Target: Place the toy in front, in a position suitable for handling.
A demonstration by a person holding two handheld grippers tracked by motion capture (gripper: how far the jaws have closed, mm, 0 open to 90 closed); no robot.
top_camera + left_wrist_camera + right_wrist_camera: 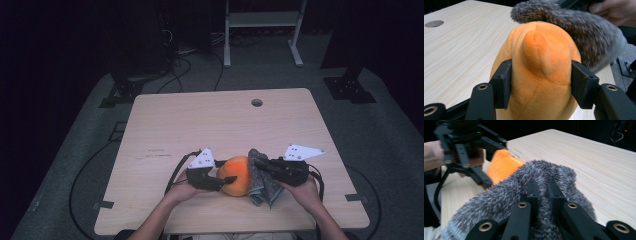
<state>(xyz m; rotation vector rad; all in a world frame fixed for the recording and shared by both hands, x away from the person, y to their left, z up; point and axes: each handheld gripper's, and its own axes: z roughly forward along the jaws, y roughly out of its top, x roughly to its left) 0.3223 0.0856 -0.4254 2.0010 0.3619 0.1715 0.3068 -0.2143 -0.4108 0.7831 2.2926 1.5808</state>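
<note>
An orange plush toy [235,175] sits on the wooden table [200,120] near its front edge. My left gripper [227,179] comes in from the left, and its pads press into both sides of the orange plush [539,75]. A grey furry cloth [262,187] drapes over the plush's right side. My right gripper [260,164] is shut on the cloth's upper edge, its jaws close together and sunk in the grey fur [499,197]. In the right gripper view the orange plush [501,166] shows beyond the fur, with the left gripper [474,157] behind it.
A round cable hole [256,102] lies at the table's far edge. Bare wood stretches across the far half and the left side. On the floor beyond are a white desk frame [262,20], cables and black stand feet [350,87].
</note>
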